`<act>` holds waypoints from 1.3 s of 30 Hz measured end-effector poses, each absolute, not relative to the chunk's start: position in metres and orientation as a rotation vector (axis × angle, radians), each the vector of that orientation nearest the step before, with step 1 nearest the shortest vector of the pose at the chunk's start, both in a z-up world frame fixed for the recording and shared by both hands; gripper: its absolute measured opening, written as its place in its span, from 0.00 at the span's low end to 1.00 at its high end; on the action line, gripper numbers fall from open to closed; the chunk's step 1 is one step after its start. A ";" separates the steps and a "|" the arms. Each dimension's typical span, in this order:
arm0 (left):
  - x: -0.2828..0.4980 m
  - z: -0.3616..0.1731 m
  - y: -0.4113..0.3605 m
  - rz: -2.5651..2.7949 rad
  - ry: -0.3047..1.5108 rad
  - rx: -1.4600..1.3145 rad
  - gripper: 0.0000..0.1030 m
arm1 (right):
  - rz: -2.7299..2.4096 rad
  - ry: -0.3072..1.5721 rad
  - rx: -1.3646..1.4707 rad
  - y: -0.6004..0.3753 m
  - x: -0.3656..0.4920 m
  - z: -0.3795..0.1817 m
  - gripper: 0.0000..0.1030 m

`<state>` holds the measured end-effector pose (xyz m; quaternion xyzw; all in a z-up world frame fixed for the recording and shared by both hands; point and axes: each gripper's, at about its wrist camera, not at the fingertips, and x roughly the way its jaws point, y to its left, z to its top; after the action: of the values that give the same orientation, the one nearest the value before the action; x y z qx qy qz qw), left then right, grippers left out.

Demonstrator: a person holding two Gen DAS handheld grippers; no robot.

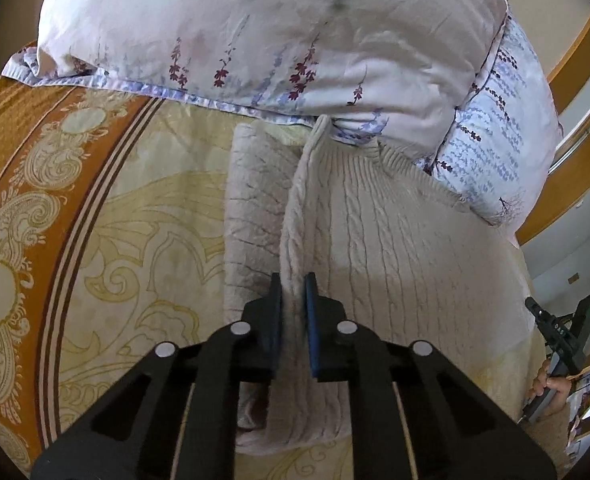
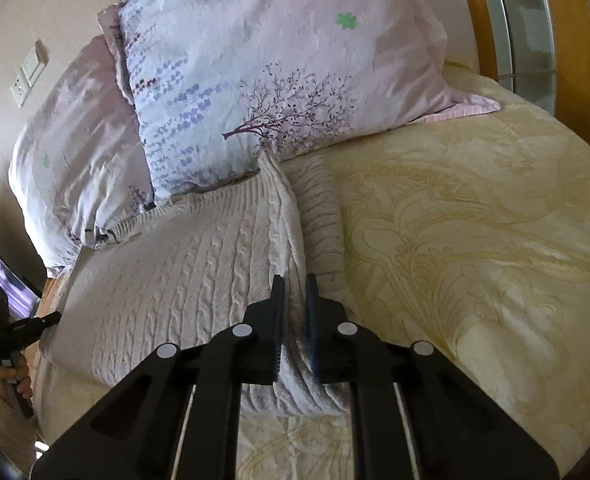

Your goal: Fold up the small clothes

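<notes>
- The left gripper (image 1: 294, 286) is nearest in its own wrist view, its two black fingers clenched on a raised ridge of the cream cable-knit sweater (image 1: 395, 248), along that garment's left side.
- The right gripper (image 2: 295, 286) fills the near edge of the right wrist view, and it too is pinched tight on a raised fold of the sweater (image 2: 167, 280), along the garment's right side.
- The sweater lies flat on the bed between the two grippers, its ribbed neck at the far end touching the pillows; a sleeve (image 1: 251, 208) lies beside the gripped fold on the left, and another sleeve (image 2: 321, 216) lies beside the fold on the right.
- Under the sweater spreads a pale yellow bedspread (image 2: 475, 240) with scroll patterns; in the left wrist view its orange patterned border (image 1: 19, 168) runs along the far left.
- At the near right edge of the left wrist view, a hand (image 1: 551, 386) holds the other gripper's handle; the right wrist view shows a hand (image 2: 15, 378) likewise at its near left edge.
- Farther off, two floral pillows rest against each other: a pinkish one (image 1: 235, 28) and a bluish one (image 2: 255, 80) with a tree print.
- A wooden bed frame (image 2: 575, 40) curves behind them at the far right.
- Wall switch plates (image 2: 29, 74) sit on the far left wall.
</notes>
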<state>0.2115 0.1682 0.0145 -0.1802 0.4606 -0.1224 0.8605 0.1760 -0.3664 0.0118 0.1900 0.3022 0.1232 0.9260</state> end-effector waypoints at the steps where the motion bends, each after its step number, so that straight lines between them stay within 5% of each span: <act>1: 0.211 0.014 0.169 -0.258 0.968 -0.380 0.10 | 0.248 0.625 0.394 -0.367 0.174 0.011 0.10; 15: 0.205 0.010 0.176 -0.274 0.957 -0.443 0.11 | 0.133 0.711 0.321 -0.358 0.184 0.004 0.11; 18: 0.203 0.012 0.178 -0.290 0.955 -0.465 0.20 | 0.114 0.711 0.326 -0.357 0.181 0.012 0.21; 20: 0.201 0.016 0.178 -0.292 0.944 -0.467 0.31 | 0.104 0.671 0.305 -0.351 0.176 0.022 0.43; 22: 0.198 0.024 0.175 -0.291 0.920 -0.455 0.45 | 0.143 0.632 0.268 -0.334 0.173 0.034 0.49; 27: 0.197 0.037 0.155 -0.249 0.882 -0.333 0.63 | 0.307 0.632 0.153 -0.277 0.180 0.046 0.49; 39: 0.215 0.026 0.188 -0.188 0.921 -0.502 0.67 | 0.386 0.659 -0.056 -0.185 0.199 0.038 0.49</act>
<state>0.2155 0.1885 0.0256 -0.2394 0.4390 -0.0895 0.8614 0.1994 -0.1846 0.0380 -0.0272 0.3217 0.1884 0.9275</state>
